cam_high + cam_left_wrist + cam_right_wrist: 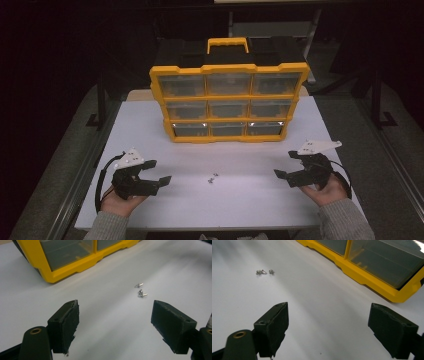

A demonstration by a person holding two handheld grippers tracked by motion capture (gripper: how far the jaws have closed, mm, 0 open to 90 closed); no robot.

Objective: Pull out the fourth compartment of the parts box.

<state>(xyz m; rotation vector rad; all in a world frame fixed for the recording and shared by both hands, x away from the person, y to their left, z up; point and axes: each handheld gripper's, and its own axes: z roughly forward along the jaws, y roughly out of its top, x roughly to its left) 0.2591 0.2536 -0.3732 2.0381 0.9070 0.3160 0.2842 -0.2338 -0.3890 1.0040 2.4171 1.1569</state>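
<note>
A yellow and black organizer case (229, 100) with clear drawers stands upright at the back of the white table (150, 125). A few small metal screws (213, 178) lie loose on the table in front of it, between my two grippers. My left gripper (158, 172) rests at the near left, open, nothing between its jaws. My right gripper (286, 165) rests at the near right, also open and empty. In the left gripper view the screws (140, 290) lie ahead to the right, the case (75, 262) to the upper left. In the right gripper view the screws (264, 271) lie ahead left, the case (372, 267) upper right.
The table's front edge (210, 226) runs just ahead of the person's sleeves. Dark floor and metal frame legs (102, 95) surround the table. Bare white surface spreads between the case and the grippers.
</note>
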